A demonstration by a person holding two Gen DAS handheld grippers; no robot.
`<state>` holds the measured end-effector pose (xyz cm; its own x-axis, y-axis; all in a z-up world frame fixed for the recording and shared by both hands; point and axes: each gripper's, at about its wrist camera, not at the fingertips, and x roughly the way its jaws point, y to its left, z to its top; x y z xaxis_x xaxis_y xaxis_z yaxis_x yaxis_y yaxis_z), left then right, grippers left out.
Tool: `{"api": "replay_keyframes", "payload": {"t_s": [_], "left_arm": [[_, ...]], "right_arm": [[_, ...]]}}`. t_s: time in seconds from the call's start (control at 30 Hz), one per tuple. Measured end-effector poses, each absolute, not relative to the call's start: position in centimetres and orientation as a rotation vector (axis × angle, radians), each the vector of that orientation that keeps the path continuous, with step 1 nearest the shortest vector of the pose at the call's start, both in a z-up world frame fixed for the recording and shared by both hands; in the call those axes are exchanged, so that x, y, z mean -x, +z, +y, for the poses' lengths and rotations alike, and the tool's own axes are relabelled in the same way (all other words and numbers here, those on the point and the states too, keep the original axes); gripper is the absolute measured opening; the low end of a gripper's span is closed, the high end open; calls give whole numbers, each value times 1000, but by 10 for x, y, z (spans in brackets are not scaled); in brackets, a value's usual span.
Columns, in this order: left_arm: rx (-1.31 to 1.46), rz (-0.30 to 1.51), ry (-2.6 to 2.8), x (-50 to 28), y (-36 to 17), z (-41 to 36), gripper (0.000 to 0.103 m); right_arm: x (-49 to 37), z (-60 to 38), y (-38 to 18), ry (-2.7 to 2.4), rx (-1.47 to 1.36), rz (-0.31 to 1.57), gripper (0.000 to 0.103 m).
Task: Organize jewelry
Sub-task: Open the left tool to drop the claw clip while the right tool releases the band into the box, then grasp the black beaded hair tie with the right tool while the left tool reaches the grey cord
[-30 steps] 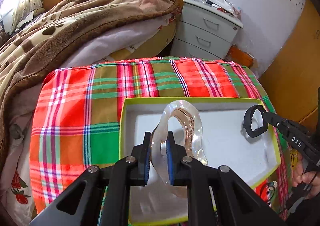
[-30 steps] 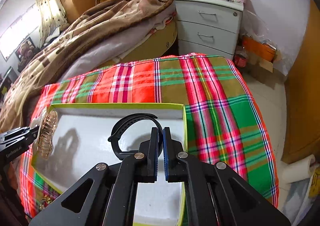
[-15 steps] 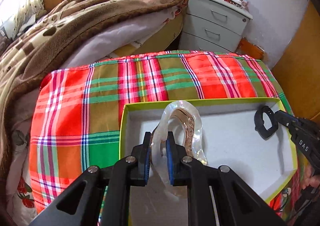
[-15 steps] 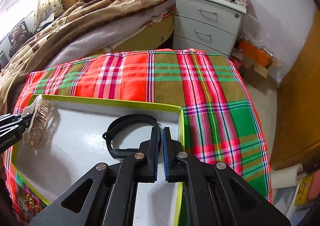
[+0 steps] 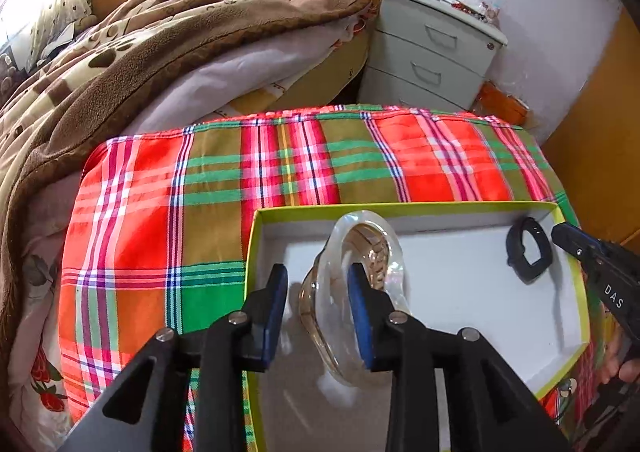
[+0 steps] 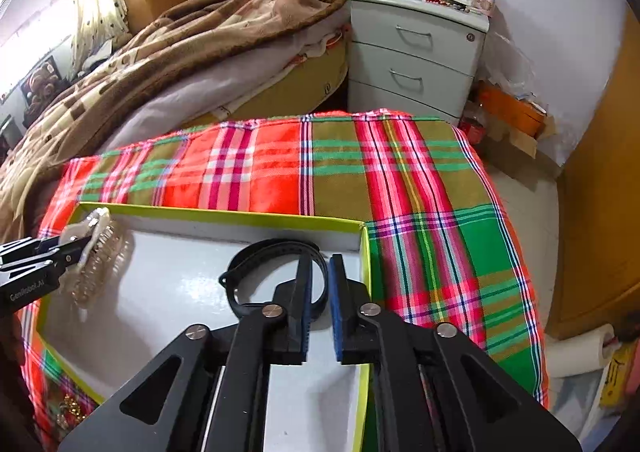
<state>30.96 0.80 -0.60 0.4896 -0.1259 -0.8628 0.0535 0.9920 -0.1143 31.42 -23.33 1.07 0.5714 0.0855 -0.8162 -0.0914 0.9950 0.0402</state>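
A clear hair clip [image 5: 356, 292] and black band [image 6: 276, 272] are released into the box [image 5: 440, 208] as both tongs open; a straight lift is advised.

The near end of the green-rimmed box [image 5: 452, 208] runs off the bottom of both wrist views, its front wall unseen. The lower curve of the clear hair clip [image 5: 362, 236] is covered by the left gripper [image 5: 318, 308], whose jaws are opening (whether the right pad still touches it cannot be told). Part of the black band [image 6: 276, 248] sits behind the right gripper [image 6: 319, 304], also opening. Small items on the bedside cabinet [image 6: 412, 52] are too tiny to name. A gold trinket [image 6: 68, 408] at the lower left is blurred.
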Motion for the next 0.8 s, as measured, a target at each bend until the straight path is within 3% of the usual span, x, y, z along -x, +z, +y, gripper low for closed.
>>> {"api": "replay_keyframes", "payload": {"t_s": [0.17, 0.33, 0.8], "left_arm": [[92, 1015, -141, -292, 10, 13, 41], [130, 957, -184, -262, 29, 23, 44], [154, 943, -217, -168, 29, 46, 45]], "right_arm": [[-298, -234, 25, 129, -26, 912, 14], [-270, -237, 45, 181, -56, 846, 25], [-186, -264, 45, 209, -105, 791, 27]]}}
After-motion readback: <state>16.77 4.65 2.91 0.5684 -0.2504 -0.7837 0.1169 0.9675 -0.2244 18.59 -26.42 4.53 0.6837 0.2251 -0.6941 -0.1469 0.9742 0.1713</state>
